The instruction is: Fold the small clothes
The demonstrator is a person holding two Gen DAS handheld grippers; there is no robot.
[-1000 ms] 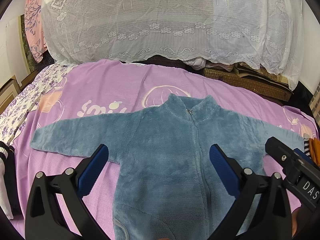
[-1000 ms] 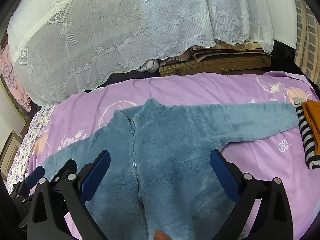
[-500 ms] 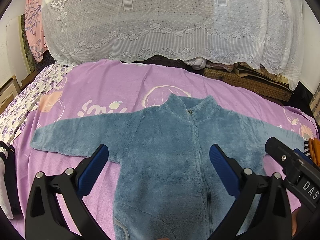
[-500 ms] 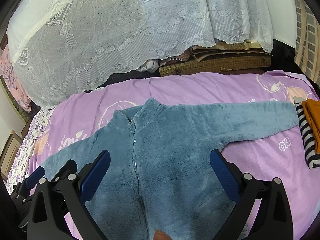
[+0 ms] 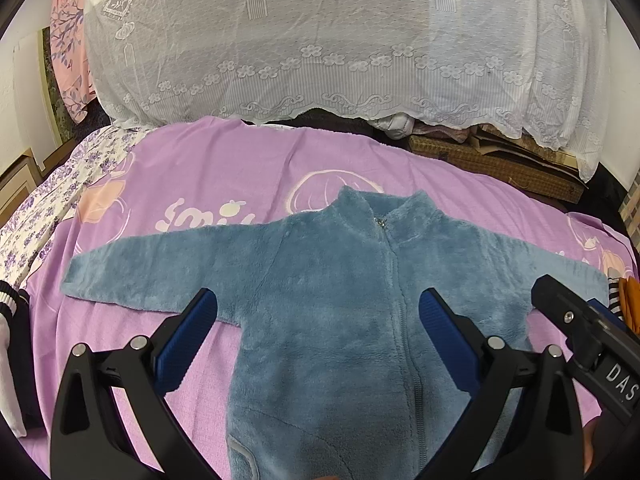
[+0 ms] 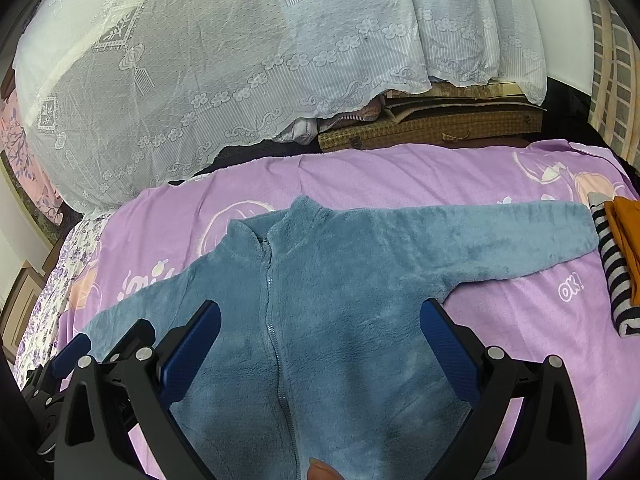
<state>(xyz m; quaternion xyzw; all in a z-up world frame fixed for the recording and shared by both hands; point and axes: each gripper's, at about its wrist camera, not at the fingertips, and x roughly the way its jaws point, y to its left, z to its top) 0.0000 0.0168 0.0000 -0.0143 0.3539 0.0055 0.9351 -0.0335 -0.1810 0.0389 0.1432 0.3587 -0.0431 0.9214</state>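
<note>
Right wrist view: purple blanket [image 6: 540,320] reads "OK!"; fleece jacket [image 6: 340,300] beside.

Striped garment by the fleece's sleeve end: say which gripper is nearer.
Right. The right gripper hovers over the blue fleece, striped garment toward its right; the left gripper sits farther left.

The blue fleece suit [image 5: 328,320] runs off the bottom edge, legs unseen; lace cover [image 6: 200,80] hides whatever lies beneath.

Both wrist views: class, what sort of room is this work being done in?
Probably a bedroom: a purple printed bed sheet covers a wide flat bed, a white lace cover drapes piled bedding behind, and a blue fleece jacket lies spread flat.
</note>
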